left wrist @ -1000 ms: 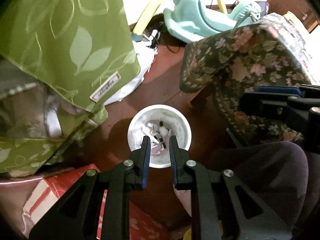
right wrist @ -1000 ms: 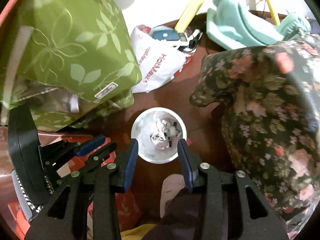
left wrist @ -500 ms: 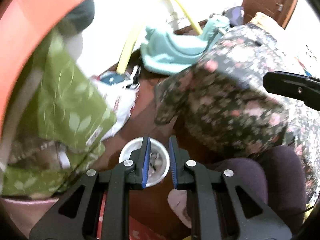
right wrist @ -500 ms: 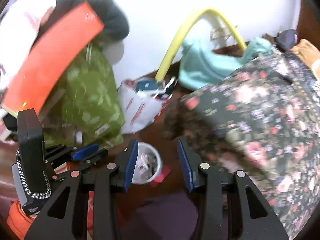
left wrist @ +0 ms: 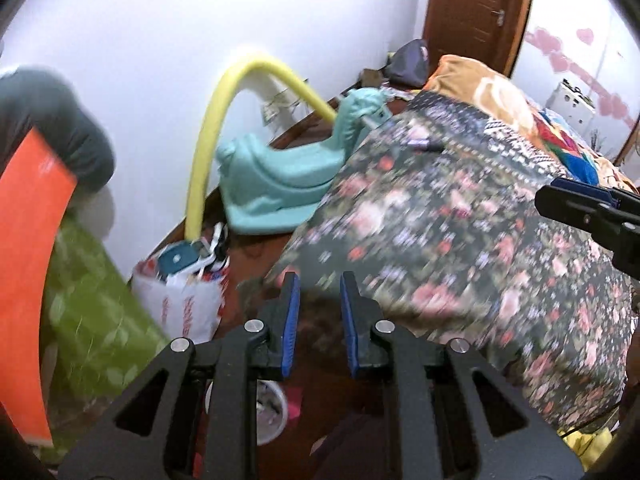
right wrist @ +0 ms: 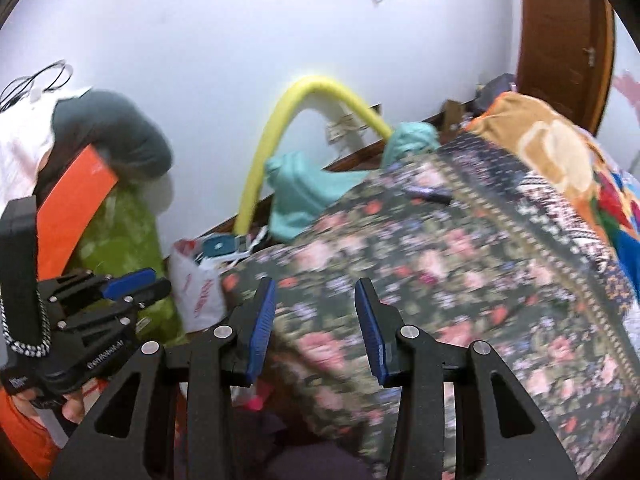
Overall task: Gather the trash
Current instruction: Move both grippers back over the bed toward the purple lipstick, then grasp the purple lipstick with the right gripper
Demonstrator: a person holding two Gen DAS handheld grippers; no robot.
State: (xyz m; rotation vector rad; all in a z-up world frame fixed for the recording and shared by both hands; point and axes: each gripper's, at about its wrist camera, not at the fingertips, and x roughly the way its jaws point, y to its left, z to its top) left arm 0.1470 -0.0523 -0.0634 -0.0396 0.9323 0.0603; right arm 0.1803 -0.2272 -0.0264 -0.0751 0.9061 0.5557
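Left wrist view: white bin (left wrist: 272, 408) half hidden behind empty, slightly parted jaws; right jaws spread, empty.

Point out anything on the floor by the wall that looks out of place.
A teal ride-on toy lies tipped against the wall under a bent yellow foam tube, and an overstuffed white plastic bag slumps beside it.

Both tongs, left tongs (left wrist: 316, 320) and right tongs (right wrist: 316, 328), are black plastic frames with triangular cut-outs, silver screws and ribbed blue pads.
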